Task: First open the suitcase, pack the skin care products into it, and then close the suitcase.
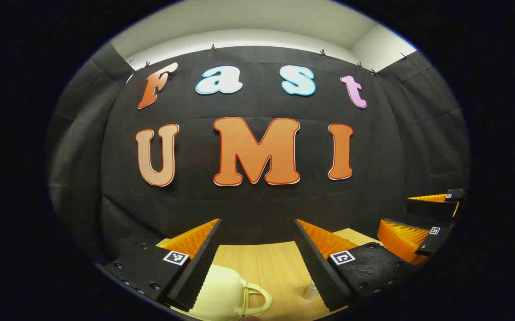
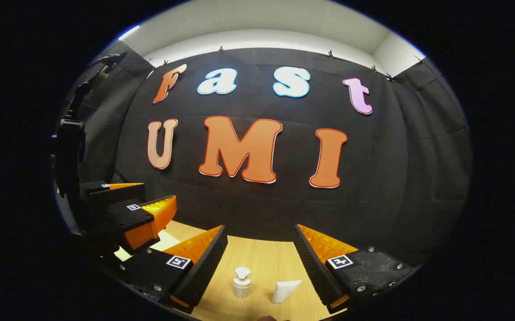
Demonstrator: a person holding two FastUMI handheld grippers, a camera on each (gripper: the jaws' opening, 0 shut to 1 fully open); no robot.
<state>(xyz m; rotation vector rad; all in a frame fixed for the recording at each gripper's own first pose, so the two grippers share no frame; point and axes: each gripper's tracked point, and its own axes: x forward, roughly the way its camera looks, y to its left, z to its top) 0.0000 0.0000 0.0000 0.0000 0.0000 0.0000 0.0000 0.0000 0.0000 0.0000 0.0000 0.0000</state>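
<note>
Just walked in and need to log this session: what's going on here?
Nothing is held yet. Both grippers hang open above a wooden table, facing the booth wall. Below the left hand-held gripper sits a cream suitcase, its handle showing; whether it is open can't be told. Below the right hand-held gripper stand a pump bottle and a white tube, unpacked.

Your left hand-held gripper and right hand-held gripper each carry ribbed, wedge-shaped fingers, screwed mounting blocks and small square black-and-white markers.
</note>
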